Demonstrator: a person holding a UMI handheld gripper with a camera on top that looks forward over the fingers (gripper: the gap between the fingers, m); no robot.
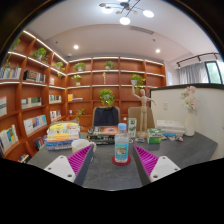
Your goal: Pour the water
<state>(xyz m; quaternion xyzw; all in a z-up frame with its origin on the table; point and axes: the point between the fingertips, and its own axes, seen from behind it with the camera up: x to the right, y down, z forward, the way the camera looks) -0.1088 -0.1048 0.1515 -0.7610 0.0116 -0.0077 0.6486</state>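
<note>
Fingers lined up on a water bottle, ready to close in for the pour.

The gripper [113,162] has its fingers apart and empty. A clear bottle [121,144] with a blue label stands upright on the grey counter [195,150], just ahead, centred between them. Best approach, likely: advance straight, clamp the labelled middle, lift without tilting. Shelves [105,85] lie beyond.

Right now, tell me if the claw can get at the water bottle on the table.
Probably yes. The claw is open, and the water bottle stands upright just ahead of its fingers, roughly centred between them. Nothing sits on the table between the fingers and the bottle.
</note>
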